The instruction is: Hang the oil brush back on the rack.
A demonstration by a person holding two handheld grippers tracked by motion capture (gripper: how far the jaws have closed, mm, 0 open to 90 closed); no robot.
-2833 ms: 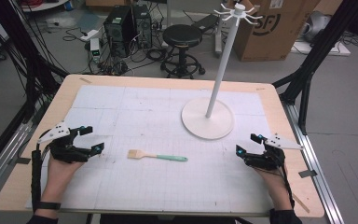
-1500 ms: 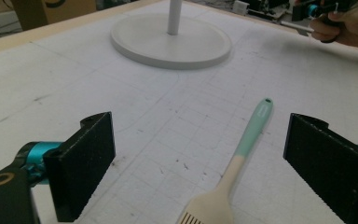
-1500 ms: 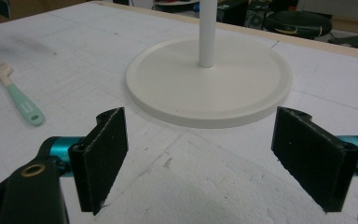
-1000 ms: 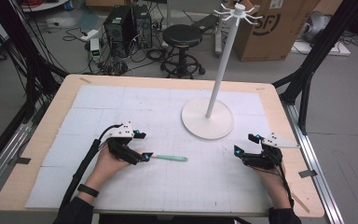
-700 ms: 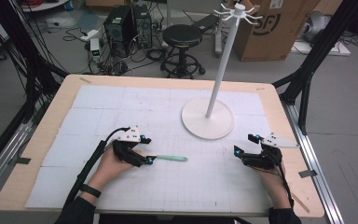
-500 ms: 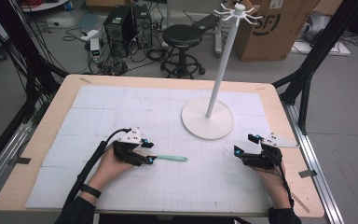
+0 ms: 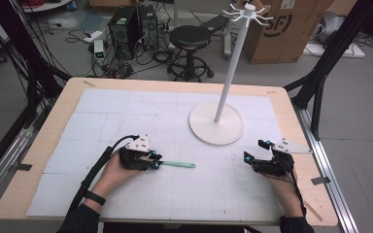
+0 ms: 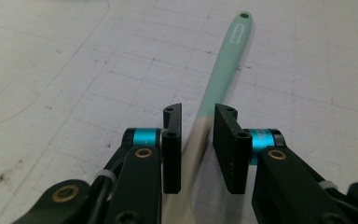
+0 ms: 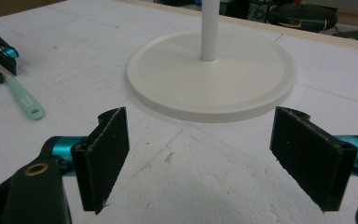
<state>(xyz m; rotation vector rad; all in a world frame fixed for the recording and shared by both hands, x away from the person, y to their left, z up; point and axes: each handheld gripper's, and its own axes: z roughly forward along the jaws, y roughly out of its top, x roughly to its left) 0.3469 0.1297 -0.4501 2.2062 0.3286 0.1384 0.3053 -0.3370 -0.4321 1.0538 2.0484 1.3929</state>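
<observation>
The spatula (image 7: 175, 164) lies flat on the desk (image 7: 58, 121), in front of the stand (image 7: 217, 123) and to its left, mint handle pointing toward the stand's side. The left claw (image 7: 156, 163) sits low over its pale end; its jaws have just been closing and now stand narrow around the shaft, close on both sides, though a firm pinch cannot be told. The right claw (image 7: 256, 151) rests on the desk just right of the stand's base, jaws wide and holding nothing.
</observation>
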